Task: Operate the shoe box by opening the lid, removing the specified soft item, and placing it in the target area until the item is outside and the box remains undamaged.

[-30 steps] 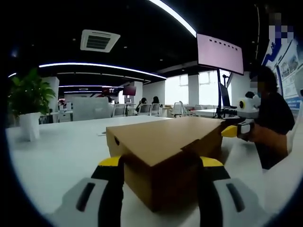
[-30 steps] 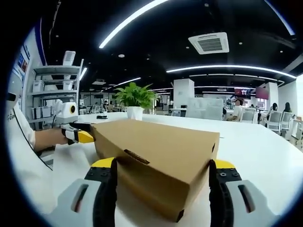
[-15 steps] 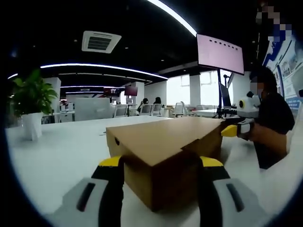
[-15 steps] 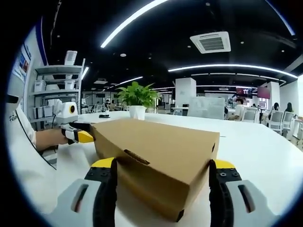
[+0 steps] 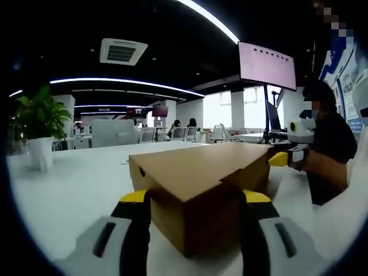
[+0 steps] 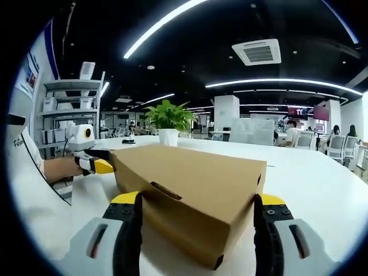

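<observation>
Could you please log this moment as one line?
shoe box: lid closed, on table | left gripper: open, straddling box end | right gripper: open, straddling

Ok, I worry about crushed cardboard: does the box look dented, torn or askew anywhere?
Nothing stands out. The shoe box lies flat on the white table, lid closed, with no dents or tears showing. The left claw and right claw each straddle one end, open.

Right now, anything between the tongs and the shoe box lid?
Nothing visible. The closed brown cardboard shoe box sits on the white table right in front of the open right tongs and the open left tongs, with its lid down.
</observation>
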